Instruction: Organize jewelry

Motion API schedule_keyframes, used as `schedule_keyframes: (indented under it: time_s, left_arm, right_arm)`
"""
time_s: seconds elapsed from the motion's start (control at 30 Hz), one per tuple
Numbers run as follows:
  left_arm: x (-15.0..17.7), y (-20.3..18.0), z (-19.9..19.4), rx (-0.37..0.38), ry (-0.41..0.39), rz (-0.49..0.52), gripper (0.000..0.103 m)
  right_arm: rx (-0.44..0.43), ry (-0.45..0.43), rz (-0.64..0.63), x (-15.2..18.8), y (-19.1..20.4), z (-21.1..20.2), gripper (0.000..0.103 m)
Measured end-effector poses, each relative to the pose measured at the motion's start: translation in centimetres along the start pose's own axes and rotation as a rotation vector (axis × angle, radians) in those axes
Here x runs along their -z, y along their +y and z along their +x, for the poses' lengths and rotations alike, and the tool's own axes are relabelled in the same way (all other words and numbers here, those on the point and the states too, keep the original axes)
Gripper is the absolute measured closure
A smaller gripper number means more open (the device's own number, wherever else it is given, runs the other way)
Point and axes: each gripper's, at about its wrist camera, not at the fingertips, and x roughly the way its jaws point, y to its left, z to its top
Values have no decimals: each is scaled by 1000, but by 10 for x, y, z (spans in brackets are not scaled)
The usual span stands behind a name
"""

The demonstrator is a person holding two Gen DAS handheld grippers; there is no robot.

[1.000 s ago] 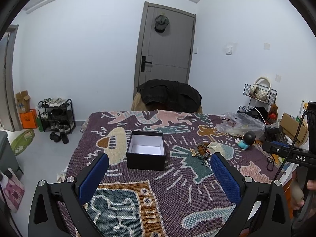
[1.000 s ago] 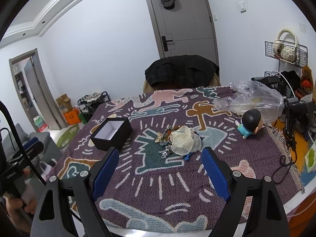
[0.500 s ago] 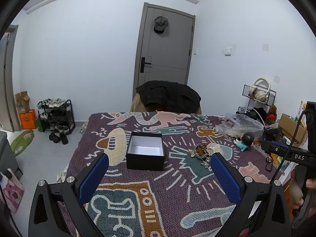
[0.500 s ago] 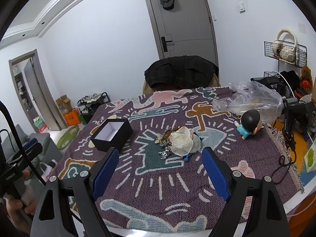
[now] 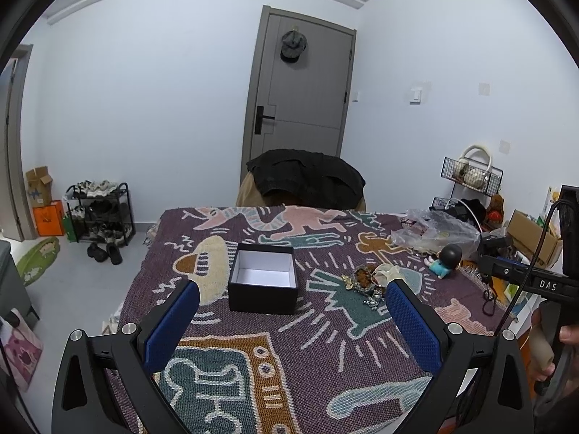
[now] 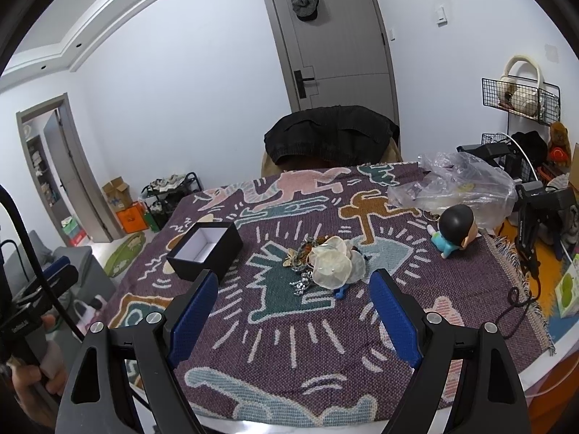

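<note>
Room around you: white walls (image 5: 144, 90); grey door (image 5: 304, 94) with cap (image 5: 293, 46) hung; jacket-draped chair (image 5: 307, 181) beyond the surface (image 5: 289, 354); shoe rack (image 5: 99, 213) far left; pale floor (image 5: 83, 289).

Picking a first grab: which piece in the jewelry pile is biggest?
The pale shell-like flower, on the pile's right side; the brooches and sparkly bits beside it are far smaller.

Left wrist camera sits back over the near edge of the patterned blanket (image 5: 311, 354), facing the grey door (image 5: 304, 105). Right wrist camera hangs over the near edge too, further right, angled toward that door (image 6: 336, 43). Both views share the black box (image 5: 263, 282) (image 6: 205, 249) and jewelry pile (image 5: 365, 284) (image 6: 307, 264) mid-blanket.
</note>
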Motion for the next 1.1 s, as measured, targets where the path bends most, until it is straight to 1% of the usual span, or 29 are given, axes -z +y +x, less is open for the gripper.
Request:
schedule_keyframes:
  time_s: [0.13,0.27,0.43,0.63,0.7,0.73,0.77,0.8,0.83,0.87,0.97,1.03,1.1]
  left_arm:
    - [1,0,0,5,0,0,0]
    - [1,-1,1,32,-2,-4,0]
    - [0,-3,1,57,-31,-7,1]
    - [-2,-12,9,79,-40,14,2]
    - [-2,-15,13,85,-34,21,6]
    - [-3,-15,17,103,-26,15,7]
    - [-3,-16,20,114,-22,9,7]
    - [-3,-17,25,126,-15,2,10]
    - [-4,-18,30,133,-5,1,15]
    - [-4,-19,33,138,4,0,17]
    - [-7,-22,49,162,39,-5,25]
    - [-10,-27,57,173,52,-5,30]
    - [-13,-31,65,183,58,-4,30]
  right_arm:
    - [5,-4,2,-1,-2,-1,18]
    - [0,0,15,-1,-6,1,18]
    - [3,1,18,-3,-8,5,18]
    - [-17,-11,60,-11,-17,12,18]
    - [-34,7,87,-12,-23,22,19]
    - [-36,16,99,-11,-25,28,19]
    - [-29,23,104,-11,-28,34,19]
    - [-21,31,106,-10,-29,41,20]
    - [-17,42,111,-8,-31,48,22]
    - [-18,53,121,-7,-34,53,27]
    - [-36,108,167,-3,-44,78,35]
    - [-31,126,188,-1,-49,90,36]
    - [-25,155,226,2,-60,108,36]
